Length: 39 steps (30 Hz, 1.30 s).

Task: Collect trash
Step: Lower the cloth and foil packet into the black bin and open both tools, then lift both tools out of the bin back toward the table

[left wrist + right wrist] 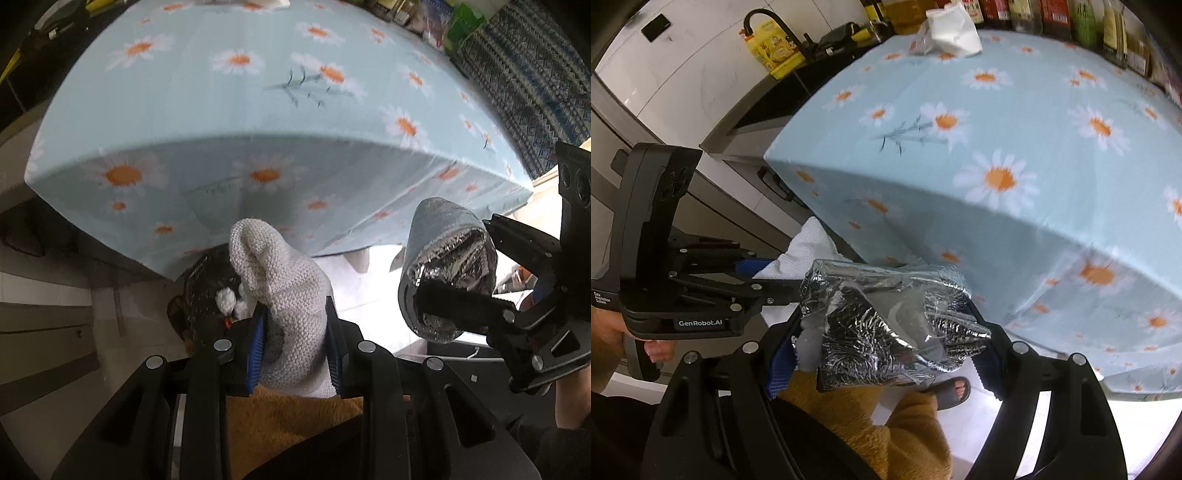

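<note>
Trash is off the table (258, 110) and in both grippers, held low by its front edge, where the blue daisy-print cloth (1034, 258) hangs toward a pale tiled floor (369, 288). Kitchen counters and a black tap (775, 26) stand beyond the table, with bottles (1052, 14) along its far side and a crumpled white wad (955, 33) lying near them. Left gripper (295, 332) pinches a white knitted rag (288, 288); right gripper (886, 332) clamps a crinkled foil bag (886, 321).
</note>
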{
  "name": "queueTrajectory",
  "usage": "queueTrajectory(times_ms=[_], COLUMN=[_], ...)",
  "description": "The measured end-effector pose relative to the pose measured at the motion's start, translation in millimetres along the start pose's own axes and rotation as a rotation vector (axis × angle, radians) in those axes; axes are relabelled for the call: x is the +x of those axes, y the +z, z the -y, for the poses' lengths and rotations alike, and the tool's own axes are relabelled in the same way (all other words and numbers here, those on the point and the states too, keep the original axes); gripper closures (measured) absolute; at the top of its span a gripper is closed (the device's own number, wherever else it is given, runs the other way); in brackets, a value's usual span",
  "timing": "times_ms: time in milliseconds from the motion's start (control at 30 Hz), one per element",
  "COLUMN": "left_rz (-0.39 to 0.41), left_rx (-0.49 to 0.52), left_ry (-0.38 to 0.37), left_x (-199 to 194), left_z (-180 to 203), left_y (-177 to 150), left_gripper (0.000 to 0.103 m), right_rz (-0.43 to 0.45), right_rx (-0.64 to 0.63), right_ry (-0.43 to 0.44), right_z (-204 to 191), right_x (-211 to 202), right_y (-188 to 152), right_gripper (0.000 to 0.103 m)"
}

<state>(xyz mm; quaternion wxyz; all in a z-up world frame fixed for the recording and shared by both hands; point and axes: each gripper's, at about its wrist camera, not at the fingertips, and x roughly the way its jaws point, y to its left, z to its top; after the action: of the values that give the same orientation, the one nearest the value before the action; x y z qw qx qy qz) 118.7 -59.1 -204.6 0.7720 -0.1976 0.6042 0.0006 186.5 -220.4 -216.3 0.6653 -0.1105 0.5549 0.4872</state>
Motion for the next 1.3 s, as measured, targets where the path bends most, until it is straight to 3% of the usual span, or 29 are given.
queueTrajectory(times_ms=[500, 633, 733, 1300], left_rz=[-0.073, -0.074, -0.077, -0.077], left_rx=[-0.063, -0.081, -0.118, -0.133], left_ry=[-0.007, 0.001, 0.013, 0.025], left_x=[21, 21, 22, 19], left_z=[-23, -27, -34, -41], left_y=[-10, -10, -9, -7], left_gripper=[0.072, 0.068, 0.050, 0.049], right_rz=[-0.147, -0.152, -0.162, -0.125], right_rx=[0.004, 0.005, 0.015, 0.083], right_ry=[0.000, 0.015, 0.036, 0.062], right_z=[-3, -2, -2, 7], right_x=[57, 63, 63, 46], right_y=[-18, -9, -7, -4], right_gripper=[0.024, 0.022, 0.013, 0.010])
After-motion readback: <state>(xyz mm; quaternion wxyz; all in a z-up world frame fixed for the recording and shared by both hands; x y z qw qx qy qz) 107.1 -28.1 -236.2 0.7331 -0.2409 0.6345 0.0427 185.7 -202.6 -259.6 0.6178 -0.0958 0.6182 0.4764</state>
